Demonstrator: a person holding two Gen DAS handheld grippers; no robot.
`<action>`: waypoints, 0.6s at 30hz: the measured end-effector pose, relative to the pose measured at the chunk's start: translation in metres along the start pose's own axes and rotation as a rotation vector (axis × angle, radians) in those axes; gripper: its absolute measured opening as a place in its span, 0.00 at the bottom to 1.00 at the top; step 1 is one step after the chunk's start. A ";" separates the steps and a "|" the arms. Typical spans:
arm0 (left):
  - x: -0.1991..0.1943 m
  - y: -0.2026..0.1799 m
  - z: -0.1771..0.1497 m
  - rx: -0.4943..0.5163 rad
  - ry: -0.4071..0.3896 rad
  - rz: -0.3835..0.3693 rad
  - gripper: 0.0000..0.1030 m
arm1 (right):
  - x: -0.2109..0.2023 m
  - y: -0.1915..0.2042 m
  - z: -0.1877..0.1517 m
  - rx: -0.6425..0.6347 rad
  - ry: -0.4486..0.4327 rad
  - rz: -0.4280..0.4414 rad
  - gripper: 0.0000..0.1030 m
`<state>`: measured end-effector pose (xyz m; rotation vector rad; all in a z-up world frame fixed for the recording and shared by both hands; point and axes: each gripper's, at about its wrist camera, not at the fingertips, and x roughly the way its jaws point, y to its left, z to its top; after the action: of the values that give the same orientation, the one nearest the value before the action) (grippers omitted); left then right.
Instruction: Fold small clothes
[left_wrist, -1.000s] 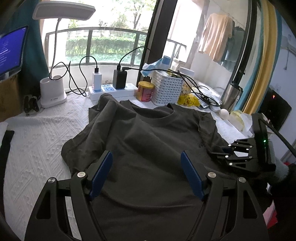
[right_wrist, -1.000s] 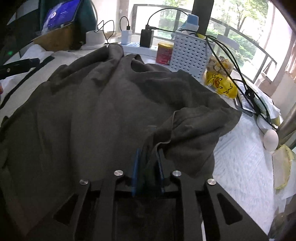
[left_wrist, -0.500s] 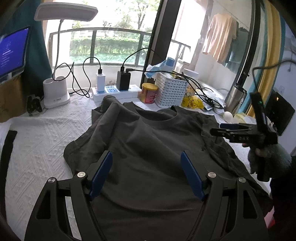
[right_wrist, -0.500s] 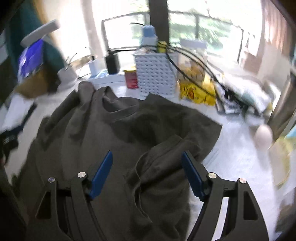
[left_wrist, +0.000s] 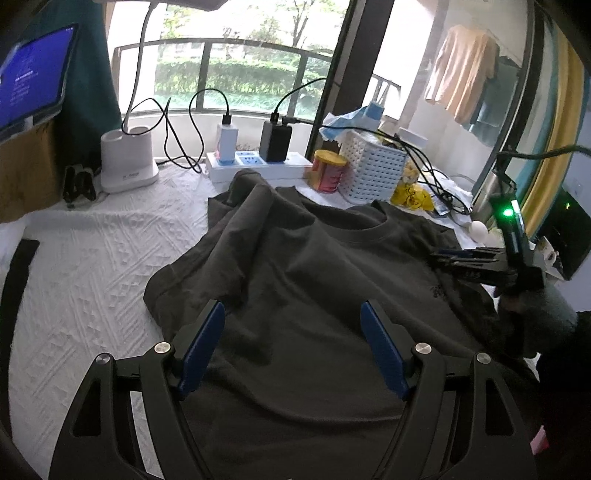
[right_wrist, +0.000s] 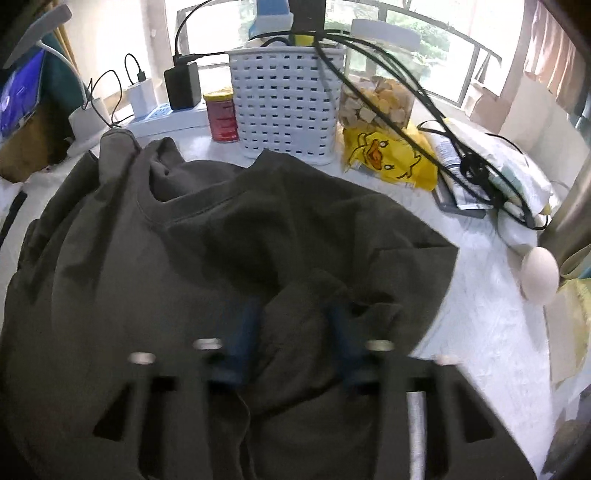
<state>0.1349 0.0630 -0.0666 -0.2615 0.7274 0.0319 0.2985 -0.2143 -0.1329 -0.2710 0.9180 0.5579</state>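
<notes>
A dark grey t-shirt (left_wrist: 314, 266) lies spread on the white textured cover (left_wrist: 92, 258), collar toward the window. My left gripper (left_wrist: 291, 332) hovers open over its middle, with nothing between the blue pads. At the shirt's right shoulder, my right gripper (right_wrist: 291, 332) is closing its jaws on a raised fold of the shirt (right_wrist: 221, 240); the bunched fabric fills the gap between the blurred pads. In the left wrist view the right gripper (left_wrist: 443, 256) shows at the right edge, fingers close together on the cloth, held by a gloved hand.
Behind the shirt stand a white basket (left_wrist: 373, 170), a red can (left_wrist: 327, 171), a power strip (left_wrist: 258, 166) with chargers and a lamp base (left_wrist: 127, 158). A yellow bag (right_wrist: 388, 155), cables and an egg (right_wrist: 539, 275) lie to the right.
The right gripper let go of the fold it held, opened wide, shifted toward the shirt's right shoulder and has closed in on a new fold. The left gripper stayed open, drifting slightly forward.
</notes>
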 end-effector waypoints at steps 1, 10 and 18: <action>0.001 0.000 0.001 0.000 0.000 0.000 0.76 | -0.001 -0.003 -0.001 0.000 -0.003 0.002 0.19; 0.006 -0.004 -0.001 0.010 0.013 -0.006 0.76 | -0.023 -0.025 -0.008 0.058 -0.091 0.061 0.09; 0.000 -0.007 -0.001 0.014 0.001 0.003 0.76 | -0.048 -0.027 -0.003 0.075 -0.188 0.106 0.04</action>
<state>0.1351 0.0560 -0.0658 -0.2471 0.7289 0.0295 0.2882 -0.2541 -0.0958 -0.1001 0.7716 0.6343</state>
